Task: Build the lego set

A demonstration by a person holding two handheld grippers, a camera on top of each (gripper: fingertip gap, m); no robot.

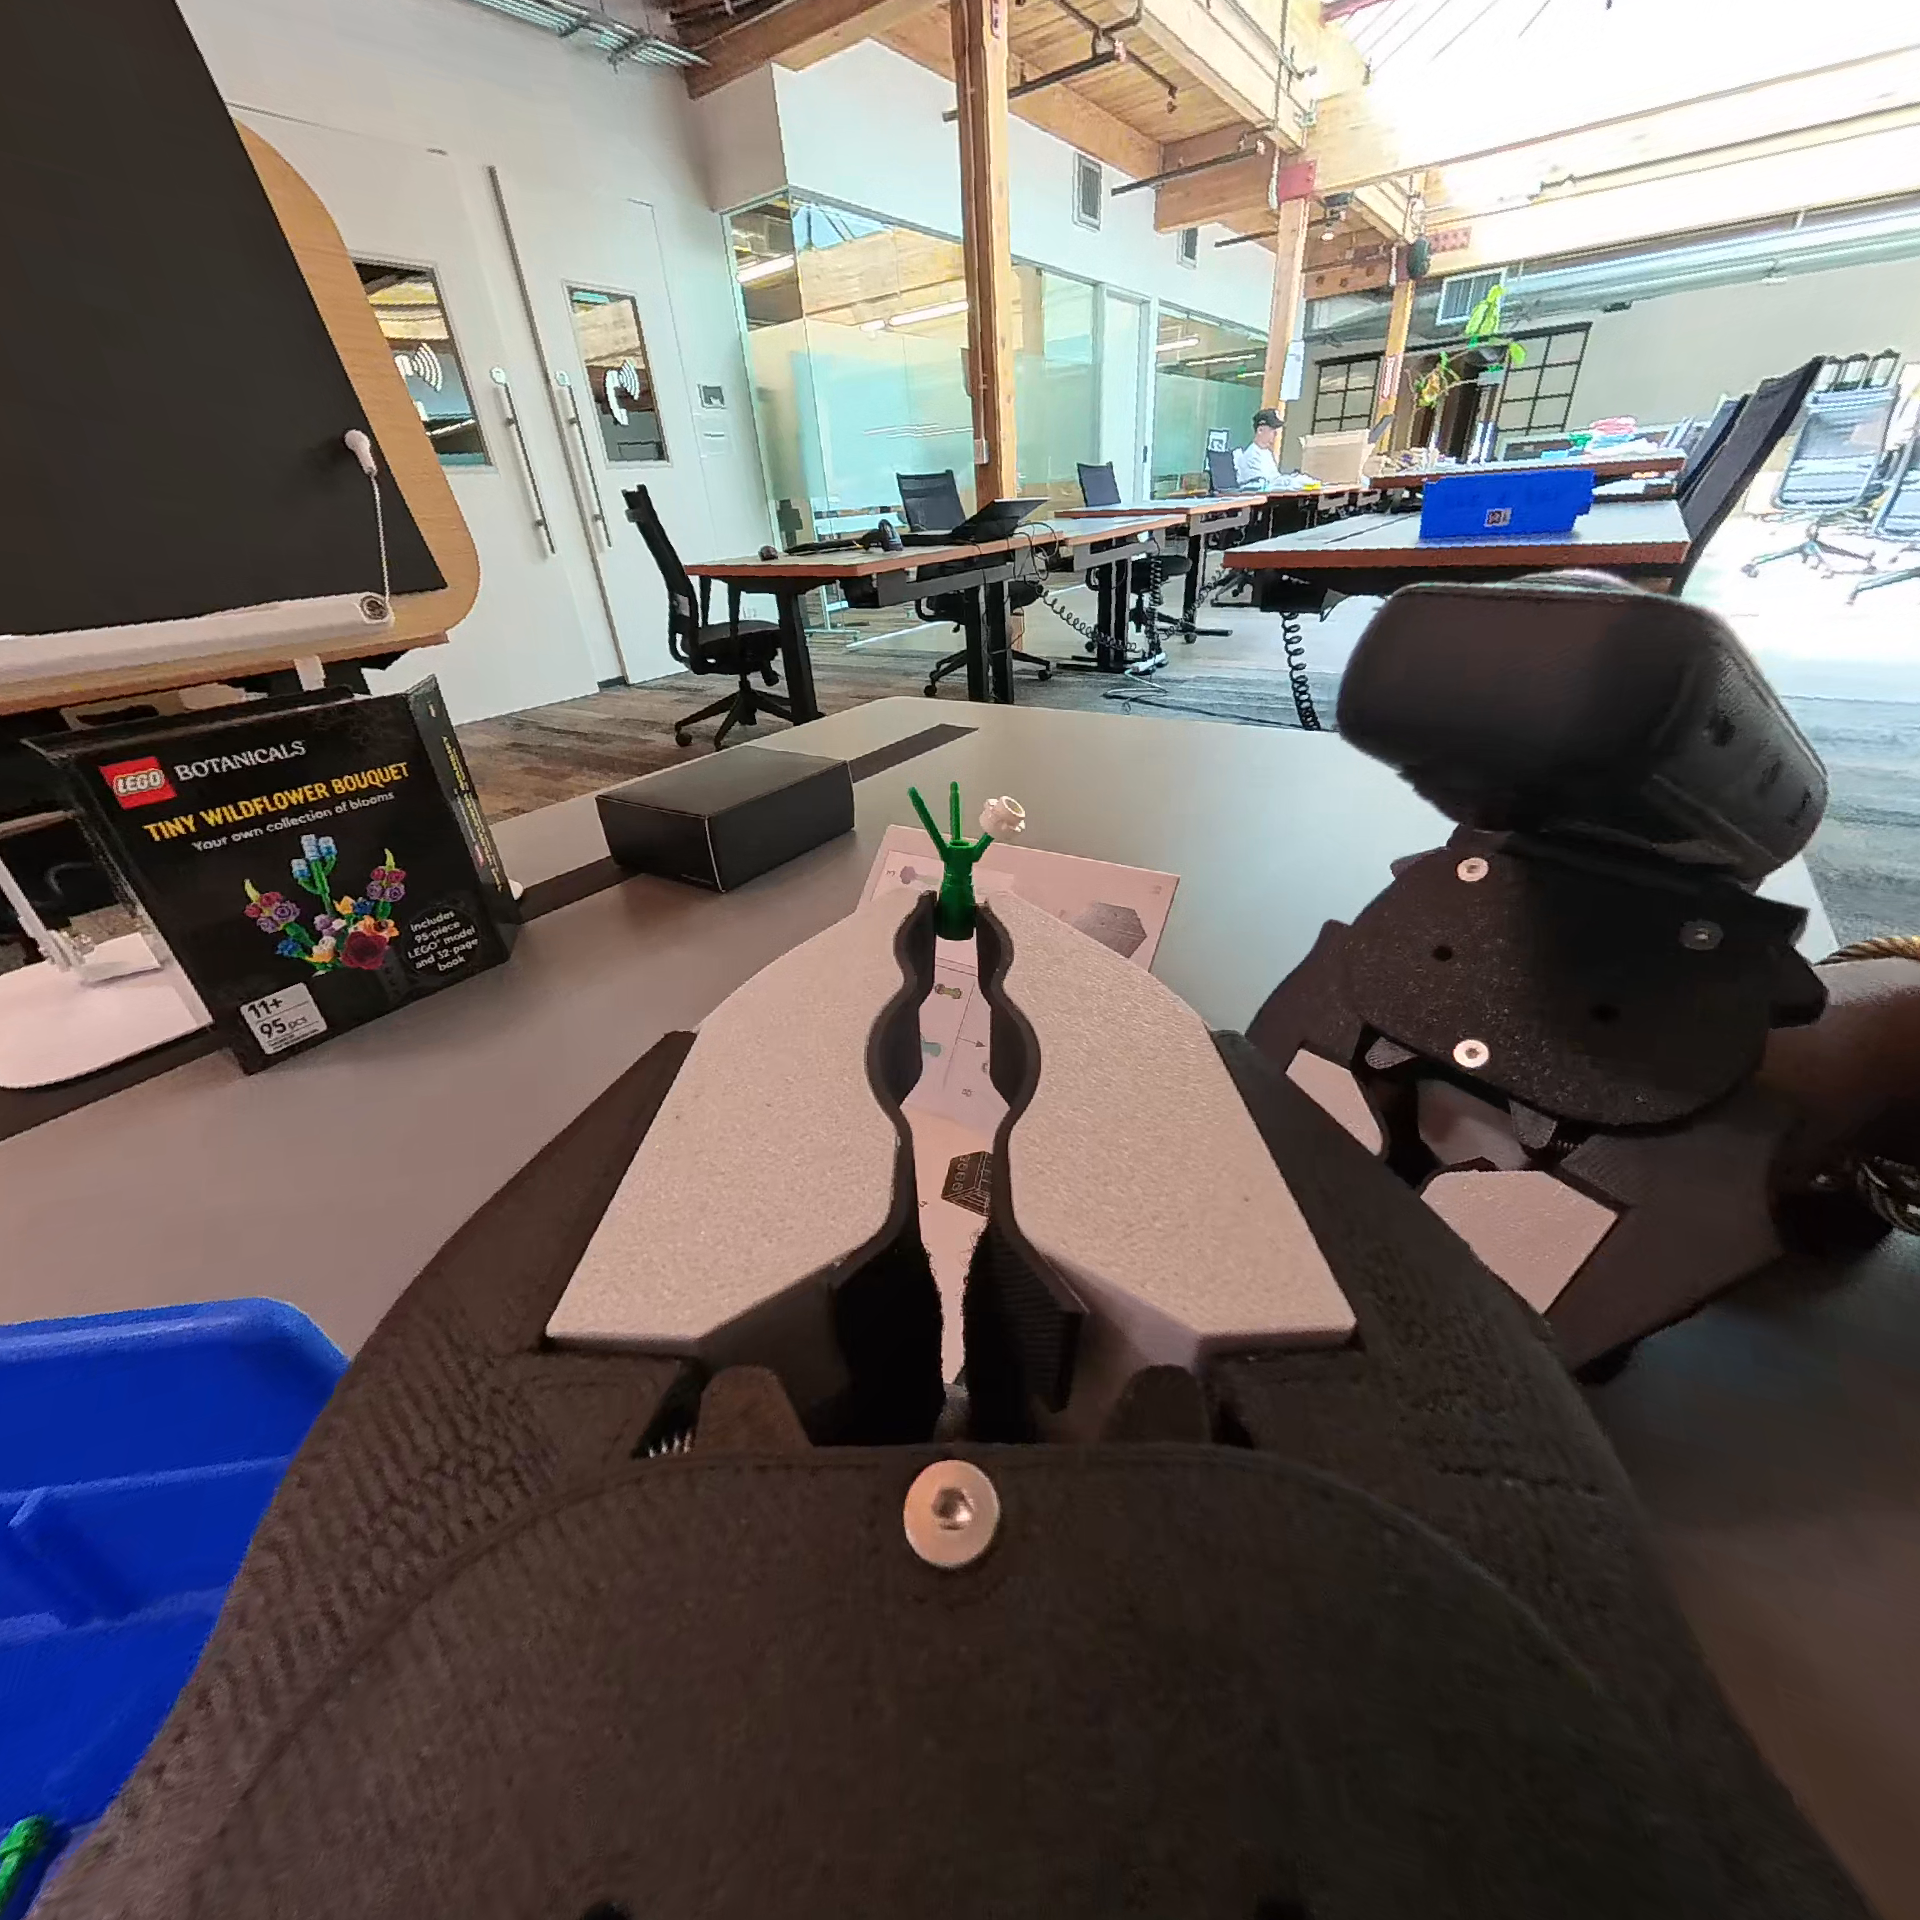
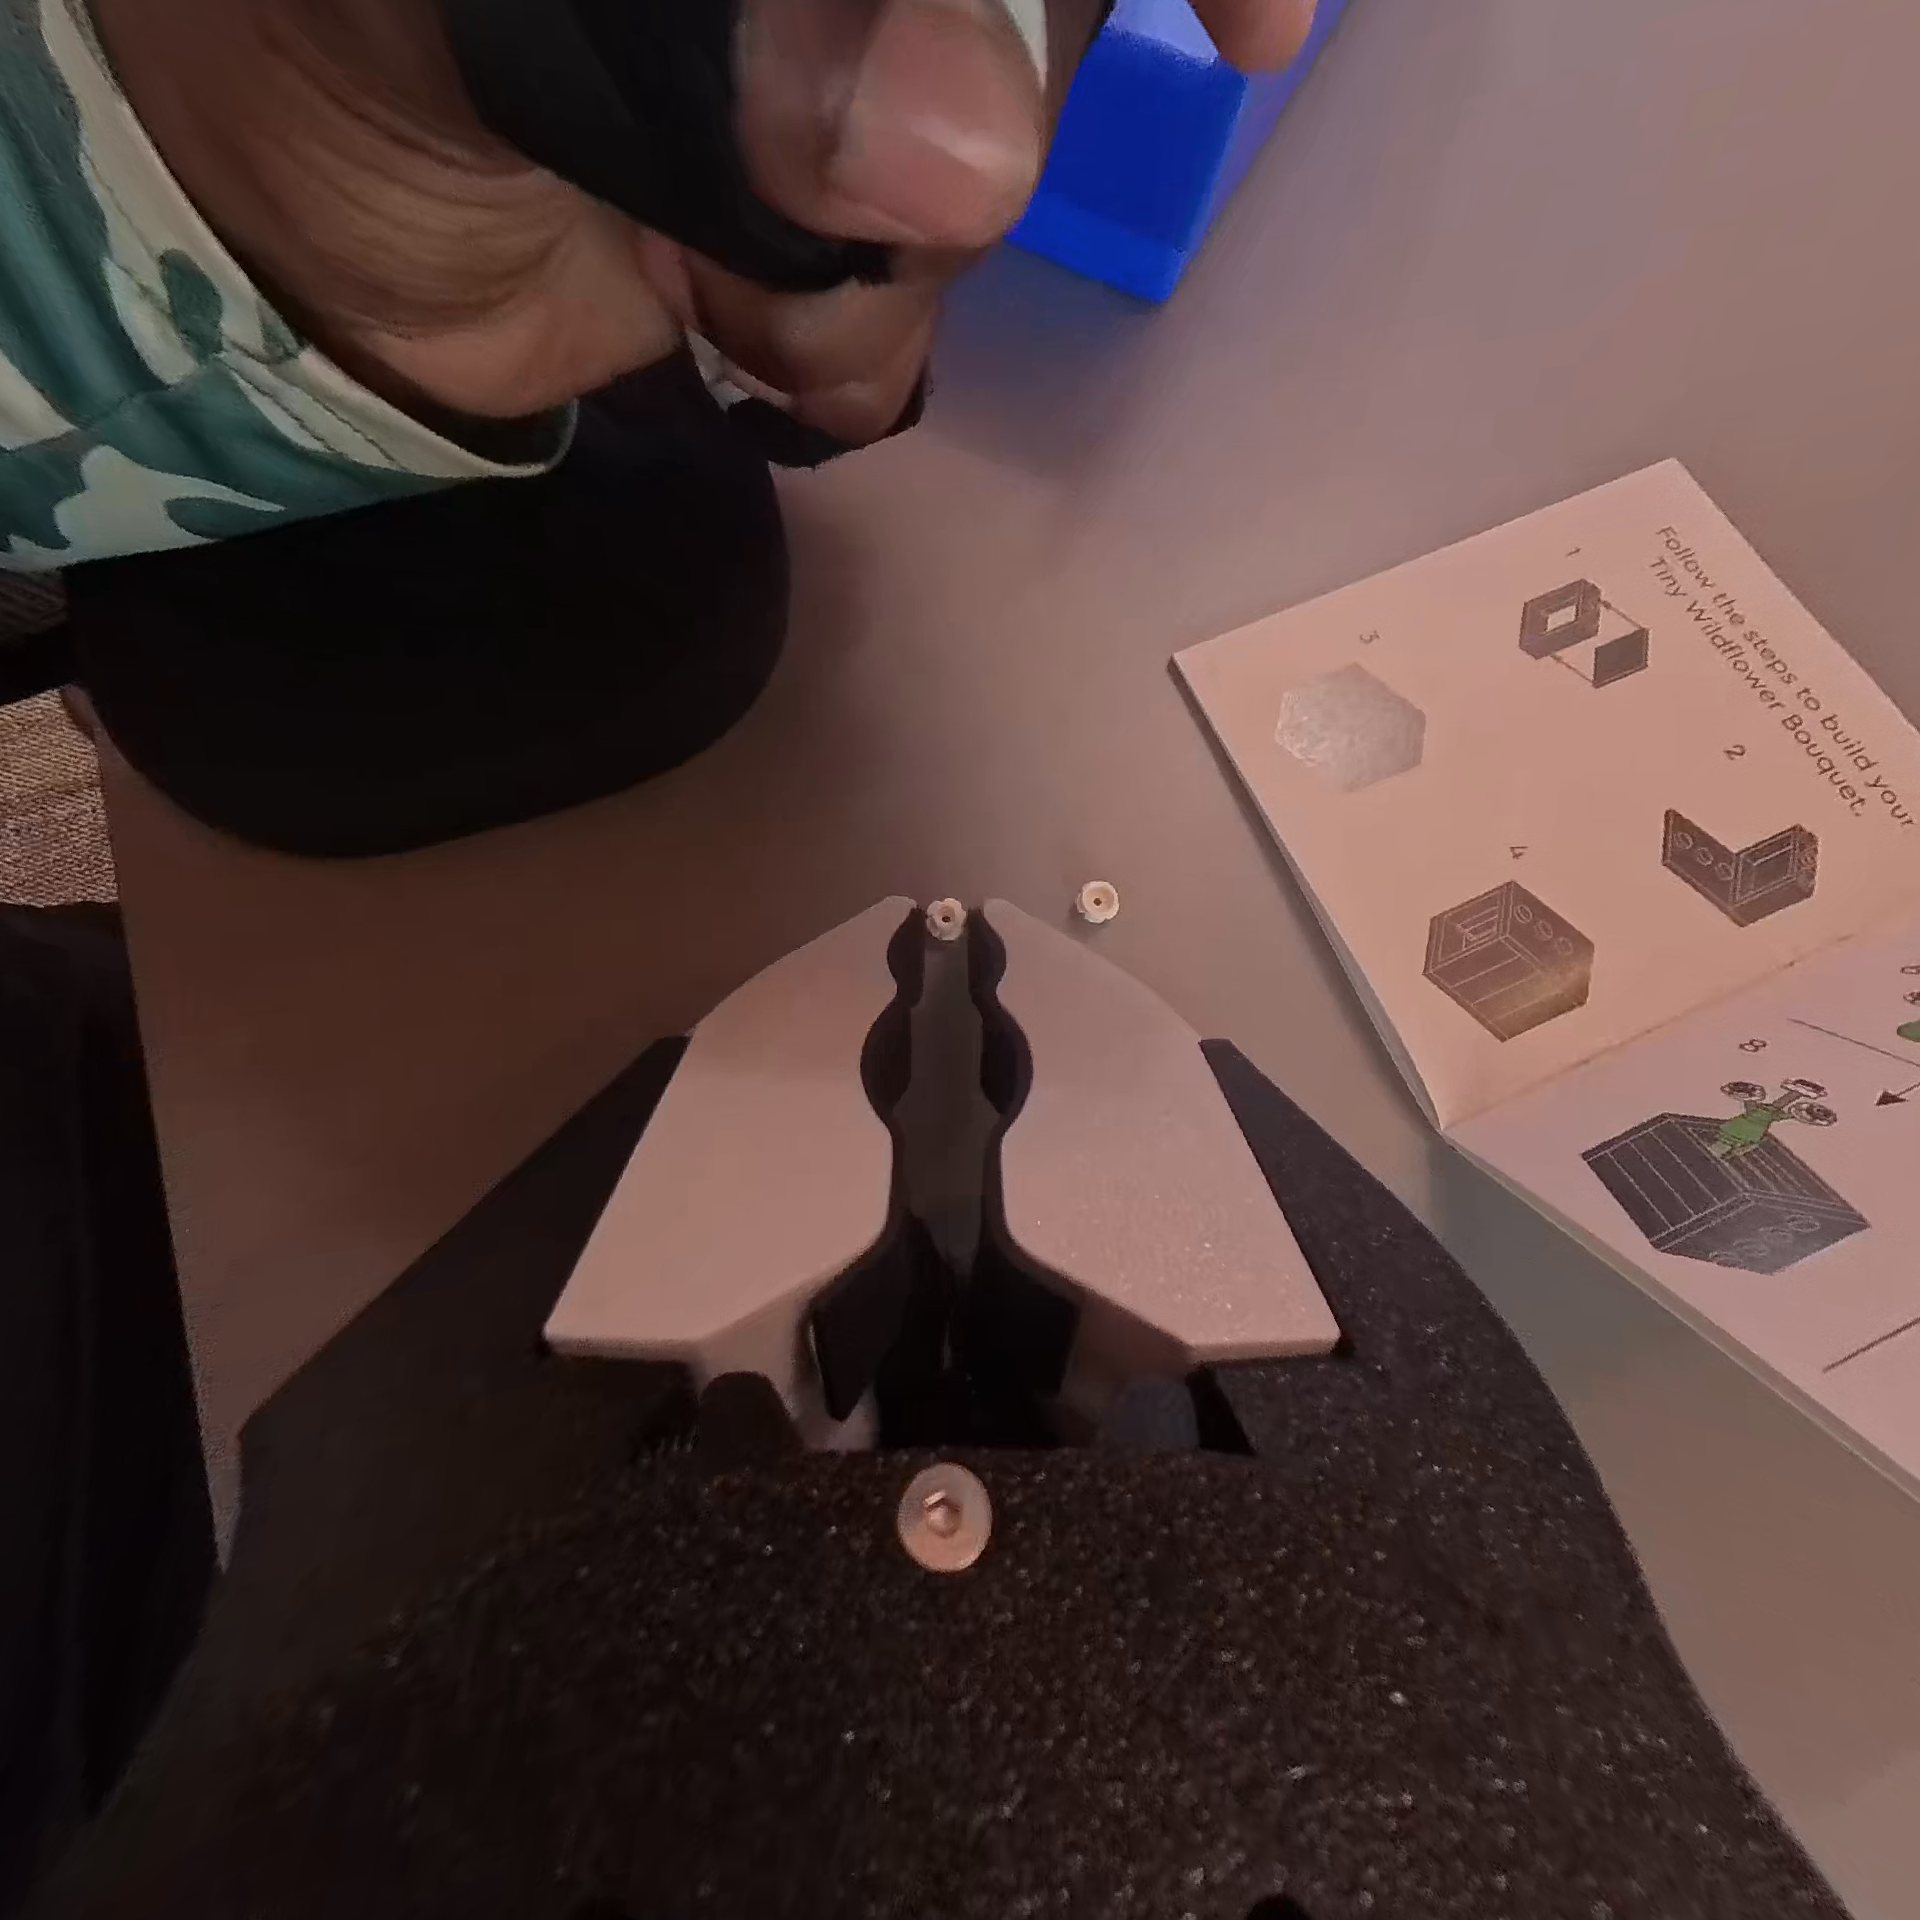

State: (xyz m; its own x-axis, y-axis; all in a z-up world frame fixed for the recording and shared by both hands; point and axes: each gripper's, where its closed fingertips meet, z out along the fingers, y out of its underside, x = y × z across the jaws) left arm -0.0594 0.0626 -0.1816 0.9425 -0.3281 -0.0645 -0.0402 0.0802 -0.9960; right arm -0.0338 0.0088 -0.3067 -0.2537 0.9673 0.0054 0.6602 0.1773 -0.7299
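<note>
Jaws of left gripper (image 1: 954, 920) clenched on base of green stem (image 1: 953, 862), upright, w/ one white flower piece (image 1: 1004, 815) on right prong. Right gripper (image 2: 948, 920) jaws pinching second white flower piece (image 2: 945, 916) at tips, low over grey table (image 2: 1039, 582); third white piece (image 2: 1098, 898) loose just right of it. Open instruction booklet (image 2: 1558, 883) far right, printed w/ numbered steps. Black set box (image 1: 301, 873) standing far left, w/ logo & flower art. Blue bin (image 1: 135, 1507) near left. Person's hand (image 2: 831, 208) close above, gripping left tool
</note>
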